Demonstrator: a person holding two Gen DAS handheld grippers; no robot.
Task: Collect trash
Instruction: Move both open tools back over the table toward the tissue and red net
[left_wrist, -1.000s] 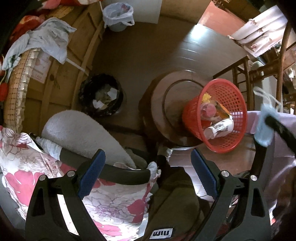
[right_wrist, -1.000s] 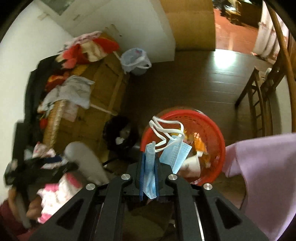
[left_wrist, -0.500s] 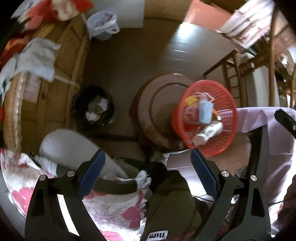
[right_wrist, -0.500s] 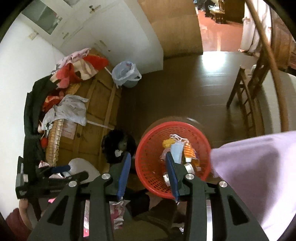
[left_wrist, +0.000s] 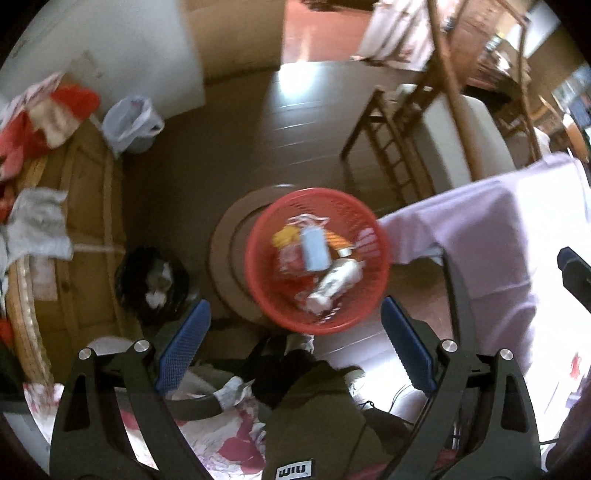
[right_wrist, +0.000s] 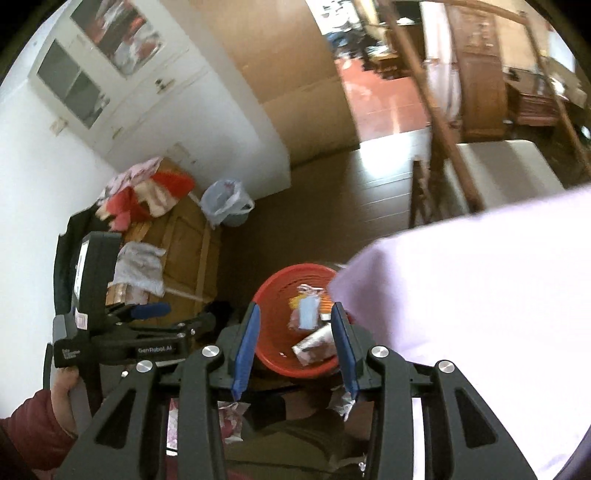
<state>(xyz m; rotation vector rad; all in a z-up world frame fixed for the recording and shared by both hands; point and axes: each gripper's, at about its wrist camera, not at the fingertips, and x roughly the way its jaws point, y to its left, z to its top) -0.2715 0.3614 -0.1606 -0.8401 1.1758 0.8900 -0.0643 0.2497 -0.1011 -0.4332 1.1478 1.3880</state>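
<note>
A red mesh basket (left_wrist: 258, 280) stands on a round wooden stool (left_wrist: 225, 254). Inside it lie a light blue face mask (left_wrist: 314, 248), a white bottle (left_wrist: 338, 278) and colourful wrappers. My left gripper (left_wrist: 295, 347) hangs open high above the basket's near rim, with nothing between its blue pads. In the right wrist view the same basket (right_wrist: 275, 360) and mask (right_wrist: 308, 313) show between the fingers of my right gripper (right_wrist: 295, 347), which is open and empty well above them. A hand (right_wrist: 64, 391) holds the left gripper at that view's left.
A black bin (left_wrist: 153, 284) with crumpled paper stands left of the stool. A bin lined with a pale blue bag (left_wrist: 129, 123) stands by the white wall. A wooden chest (left_wrist: 85, 206) carries clothes. A lilac cloth (left_wrist: 480, 240) drapes at the right, behind it a wooden chair (left_wrist: 399, 122).
The right gripper opened and let go of the blue mask, which now lies in the red basket. Both grippers rose and drew back, so the basket looks smaller.
</note>
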